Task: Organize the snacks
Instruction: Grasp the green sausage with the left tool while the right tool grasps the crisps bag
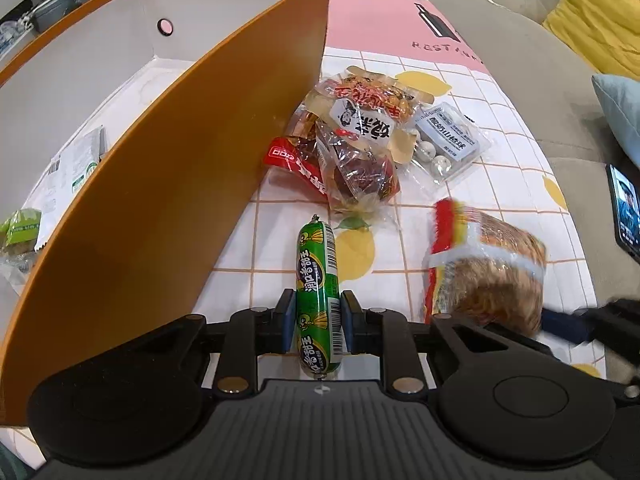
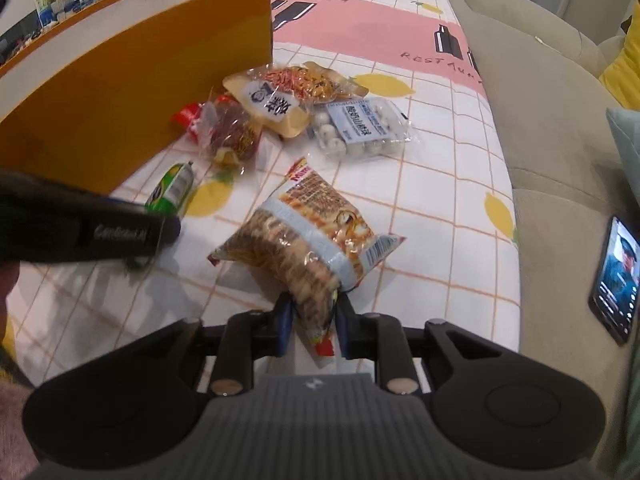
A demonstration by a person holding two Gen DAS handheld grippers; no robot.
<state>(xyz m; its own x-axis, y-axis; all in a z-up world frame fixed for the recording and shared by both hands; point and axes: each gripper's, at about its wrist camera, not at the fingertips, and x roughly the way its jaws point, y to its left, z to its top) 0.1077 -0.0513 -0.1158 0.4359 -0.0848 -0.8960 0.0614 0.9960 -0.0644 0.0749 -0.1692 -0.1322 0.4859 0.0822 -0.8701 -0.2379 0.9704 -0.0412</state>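
Note:
My left gripper (image 1: 317, 316) is shut on a green sausage stick (image 1: 316, 272), which lies lengthwise between the blue pads on the tablecloth. My right gripper (image 2: 313, 320) is shut on the lower end of a clear bag of brown twisted snacks (image 2: 304, 236); that bag (image 1: 488, 276) appears blurred at the right of the left wrist view. The sausage (image 2: 172, 188) shows partly behind the left gripper's body in the right wrist view. An orange box (image 1: 132, 208) with a white inside stands at the left, holding a few packets (image 1: 76, 164).
A heap of snack bags (image 1: 360, 140) and a pack of white balls (image 1: 448, 140) lie beyond the sausage beside the box wall. A phone (image 2: 616, 280) rests on the beige sofa (image 2: 552, 120) along the table's right edge. The tablecloth (image 2: 440, 200) is white-checked with lemons.

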